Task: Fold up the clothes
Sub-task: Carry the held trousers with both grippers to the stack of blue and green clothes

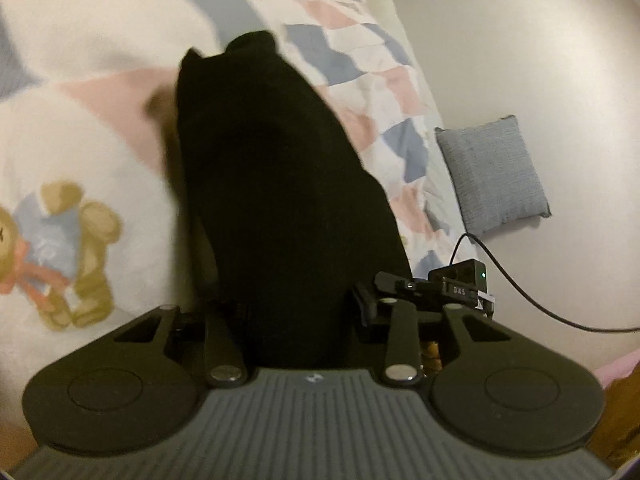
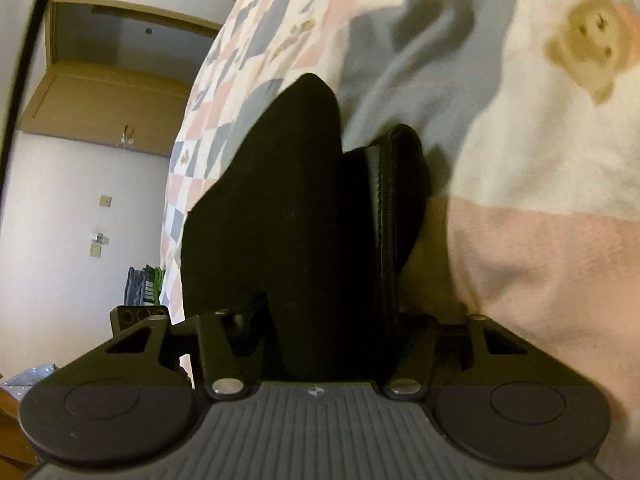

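While both grippers work over the quilted patchwork bedspread with bear prints (image 1: pixel 80 128), the left gripper (image 1: pixel 292 320) and right gripper (image 2: pixel 320 320) each stand partly closed with the black fabric garment (image 1: pixel 272 184) between the jaws, apparently pinched to lift an edge for folding; pad contact is hidden.

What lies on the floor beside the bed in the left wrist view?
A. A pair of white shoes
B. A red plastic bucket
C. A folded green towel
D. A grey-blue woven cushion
D: a grey-blue woven cushion lies on the pale floor just off the edge of the patchwork bedspread, with a black cable trailing near it.
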`<action>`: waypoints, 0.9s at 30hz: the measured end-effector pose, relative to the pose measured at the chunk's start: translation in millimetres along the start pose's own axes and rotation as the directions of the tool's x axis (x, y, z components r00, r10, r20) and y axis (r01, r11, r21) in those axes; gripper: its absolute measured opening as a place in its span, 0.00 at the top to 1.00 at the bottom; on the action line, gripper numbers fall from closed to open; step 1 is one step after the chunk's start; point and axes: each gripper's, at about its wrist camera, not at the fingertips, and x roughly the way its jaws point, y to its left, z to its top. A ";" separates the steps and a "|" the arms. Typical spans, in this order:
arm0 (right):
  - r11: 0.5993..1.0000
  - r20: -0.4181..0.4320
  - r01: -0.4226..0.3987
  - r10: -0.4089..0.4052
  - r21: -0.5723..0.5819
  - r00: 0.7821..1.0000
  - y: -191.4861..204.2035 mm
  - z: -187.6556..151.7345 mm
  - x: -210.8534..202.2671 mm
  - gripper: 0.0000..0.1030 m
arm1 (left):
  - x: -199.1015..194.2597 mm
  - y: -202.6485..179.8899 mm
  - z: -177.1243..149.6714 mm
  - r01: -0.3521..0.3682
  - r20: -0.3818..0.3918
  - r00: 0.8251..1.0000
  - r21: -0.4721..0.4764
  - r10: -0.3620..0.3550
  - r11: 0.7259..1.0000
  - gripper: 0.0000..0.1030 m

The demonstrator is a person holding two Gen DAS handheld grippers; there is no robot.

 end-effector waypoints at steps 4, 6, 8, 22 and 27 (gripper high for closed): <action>1.000 -0.002 -0.011 0.011 -0.015 1.000 28.9 4.2 -12.4 0.57 | -30.5 -41.0 6.4 -0.020 0.046 0.999 0.014 0.020 1.000 0.68; 0.999 -0.011 -0.028 0.028 -0.031 1.000 51.5 11.4 -15.2 0.57 | -53.8 -62.1 8.9 -0.035 0.083 0.996 0.008 0.034 0.999 0.68; 0.997 -0.037 -0.046 0.043 -0.062 0.998 82.3 22.6 -15.2 0.57 | -83.0 -83.6 9.7 -0.053 0.130 0.990 0.003 0.052 0.999 0.68; 0.878 -0.472 -0.313 0.116 -0.363 0.874 368.4 83.3 147.9 0.57 | -349.5 -154.4 -72.6 -0.180 0.648 0.704 -0.235 0.292 0.955 0.69; 0.805 -0.616 -0.406 0.064 -0.433 0.785 480.6 64.3 265.2 0.57 | -440.5 -131.7 -95.9 -0.170 0.754 0.542 -0.334 0.371 0.927 0.68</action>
